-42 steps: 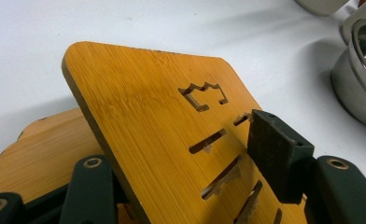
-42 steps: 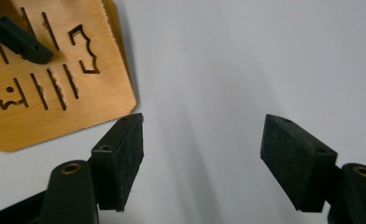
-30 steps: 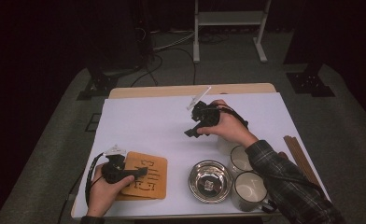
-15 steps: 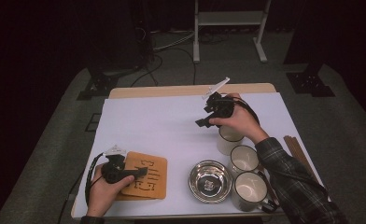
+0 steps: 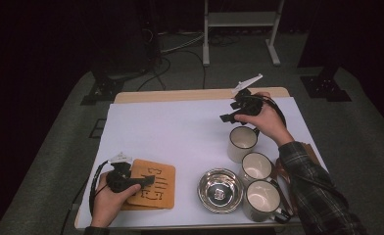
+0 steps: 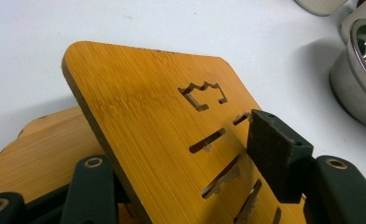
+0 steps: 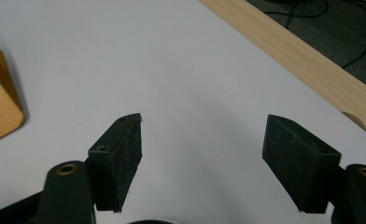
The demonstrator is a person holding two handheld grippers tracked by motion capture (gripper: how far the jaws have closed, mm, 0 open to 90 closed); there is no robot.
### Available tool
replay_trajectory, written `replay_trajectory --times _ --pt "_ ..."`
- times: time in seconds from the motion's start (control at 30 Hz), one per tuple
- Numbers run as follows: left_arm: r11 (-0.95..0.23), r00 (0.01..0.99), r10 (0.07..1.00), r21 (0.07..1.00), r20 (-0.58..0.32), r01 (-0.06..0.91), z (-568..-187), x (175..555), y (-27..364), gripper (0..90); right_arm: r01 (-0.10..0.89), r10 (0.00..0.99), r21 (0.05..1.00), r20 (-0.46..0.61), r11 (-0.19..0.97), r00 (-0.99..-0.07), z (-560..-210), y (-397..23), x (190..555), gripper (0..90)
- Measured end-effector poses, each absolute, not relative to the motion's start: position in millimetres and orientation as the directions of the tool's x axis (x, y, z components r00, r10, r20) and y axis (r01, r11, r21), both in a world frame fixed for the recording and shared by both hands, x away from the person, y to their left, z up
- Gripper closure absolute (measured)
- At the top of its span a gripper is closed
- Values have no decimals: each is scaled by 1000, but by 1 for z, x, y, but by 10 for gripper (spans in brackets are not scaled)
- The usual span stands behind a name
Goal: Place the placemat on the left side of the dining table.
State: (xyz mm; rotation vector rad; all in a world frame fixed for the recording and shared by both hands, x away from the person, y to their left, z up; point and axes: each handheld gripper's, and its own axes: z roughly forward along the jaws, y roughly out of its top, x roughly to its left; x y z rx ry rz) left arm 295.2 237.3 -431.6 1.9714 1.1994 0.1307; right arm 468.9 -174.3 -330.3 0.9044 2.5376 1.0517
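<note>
My left gripper [image 5: 148,180] at the near left is shut on a tan wooden board [image 5: 156,182] with slot and crown cut-outs. In the left gripper view that board [image 6: 162,121] is tilted up off a second wooden board [image 6: 36,149] lying beneath it, one pad [image 6: 277,151] on its top face and the other jaw under its edge. My right gripper [image 5: 228,117] hovers over the white tabletop at the far right, just beyond the farthest mug [image 5: 242,142]. Its jaws stand open with only white table between them [image 7: 202,144].
Three white mugs [image 5: 256,166] stand in a row at the right, with a steel bowl [image 5: 220,190] beside the nearest one [image 5: 262,199]. The table's wooden far edge [image 7: 302,60] runs close behind the right gripper. A dark floor with cables surrounds the table.
The right hand has carried its open gripper right and farther from me, uncovering the far mug. The left gripper and its board have stayed put.
</note>
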Motion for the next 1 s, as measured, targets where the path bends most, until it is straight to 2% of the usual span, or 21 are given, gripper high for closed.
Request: replay_trajectory --times 0.4,0.83,1.0 --pt "-224 544 783 679 -302 699 -432 295 237 402 504 724 727 15 466 -690 -338 -214 484 263" --pt "-223 547 780 681 -304 698 -432 296 238 408 553 815 739 7 386 -579 -362 -253 499 240" --pt "-219 545 779 680 -310 700 -432 295 238 412 583 853 738 19 340 -522 -385 -270 503 226"
